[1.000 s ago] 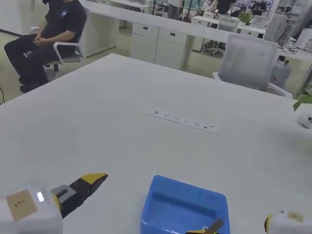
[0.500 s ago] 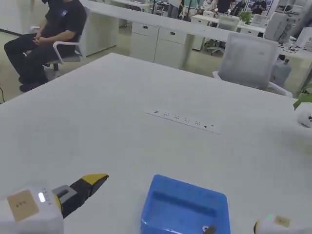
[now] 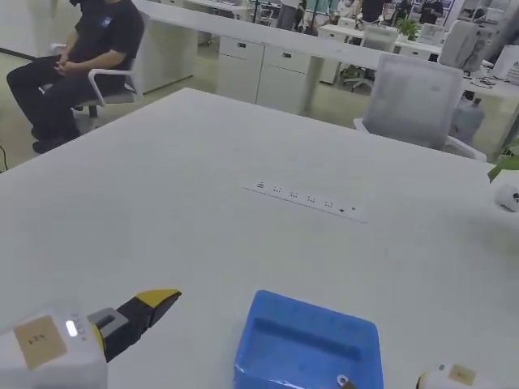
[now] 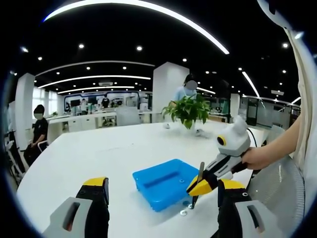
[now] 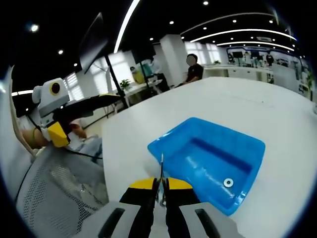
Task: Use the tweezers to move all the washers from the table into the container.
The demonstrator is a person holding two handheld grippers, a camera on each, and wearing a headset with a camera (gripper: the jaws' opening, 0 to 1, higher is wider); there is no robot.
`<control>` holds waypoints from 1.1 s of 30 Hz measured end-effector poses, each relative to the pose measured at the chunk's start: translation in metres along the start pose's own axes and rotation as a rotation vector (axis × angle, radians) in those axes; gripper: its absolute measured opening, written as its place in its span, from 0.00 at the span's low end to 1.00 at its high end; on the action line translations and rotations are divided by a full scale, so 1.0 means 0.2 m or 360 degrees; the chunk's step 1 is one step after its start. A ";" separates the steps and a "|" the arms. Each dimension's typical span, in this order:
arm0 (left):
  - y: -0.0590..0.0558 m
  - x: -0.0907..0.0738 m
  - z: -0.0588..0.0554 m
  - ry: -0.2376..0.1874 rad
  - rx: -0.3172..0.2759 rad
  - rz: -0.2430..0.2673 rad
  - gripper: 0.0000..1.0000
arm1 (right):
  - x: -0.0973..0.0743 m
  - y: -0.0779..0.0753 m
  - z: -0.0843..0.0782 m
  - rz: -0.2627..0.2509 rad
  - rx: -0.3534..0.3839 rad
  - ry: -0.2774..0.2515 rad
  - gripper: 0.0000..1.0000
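Table point(image 3: 162, 186): white top, matt and smooth, even in finish across the frame. Container point(image 3: 308, 344), lower centre: blue plastic, smooth, with a slight sheen along the rim. Washer point(image 5: 228, 182) on its floor: bright bare metal. Tweezers point(image 5: 161, 163): thin grey metal. Left gripper point(image 3: 158, 300) and right gripper point(image 5: 161, 184): white plastic housings, matt black jaws with yellow tips. Chair back point(image 5: 49, 193), lower left of the right gripper view: grey open mesh cloth.
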State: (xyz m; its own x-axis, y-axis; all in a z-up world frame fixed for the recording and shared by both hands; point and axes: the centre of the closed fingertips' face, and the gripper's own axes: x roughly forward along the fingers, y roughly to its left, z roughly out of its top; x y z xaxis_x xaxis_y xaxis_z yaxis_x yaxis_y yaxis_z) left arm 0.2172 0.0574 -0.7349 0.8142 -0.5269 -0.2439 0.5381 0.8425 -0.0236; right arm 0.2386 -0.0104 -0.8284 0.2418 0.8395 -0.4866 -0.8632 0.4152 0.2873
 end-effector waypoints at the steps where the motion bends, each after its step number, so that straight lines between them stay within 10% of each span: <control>1: 0.00 0.00 0.00 0.0000 -0.0002 -0.0001 0.93 | 0.00 0.00 0.00 0.0001 -0.0008 0.0003 0.04; 13: 0.00 0.00 0.00 0.0002 0.0002 -0.0001 0.92 | 0.00 0.04 -0.01 0.0003 -0.0122 0.0037 0.04; 26: -0.01 0.00 0.00 0.0009 0.0009 -0.0008 0.92 | 0.03 0.12 -0.04 0.0004 -0.0541 0.0143 0.03; 33: -0.01 0.00 0.00 0.0010 0.0008 -0.0009 0.92 | 0.02 0.07 -0.03 -0.0054 -0.0349 0.0084 0.03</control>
State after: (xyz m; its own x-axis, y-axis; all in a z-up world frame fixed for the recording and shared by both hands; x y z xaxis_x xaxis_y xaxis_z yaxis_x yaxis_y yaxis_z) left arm 0.2166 0.0561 -0.7355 0.8098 -0.5308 -0.2498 0.5438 0.8390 -0.0199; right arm 0.2244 -0.0035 -0.8315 0.2537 0.8043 -0.5374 -0.9321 0.3518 0.0864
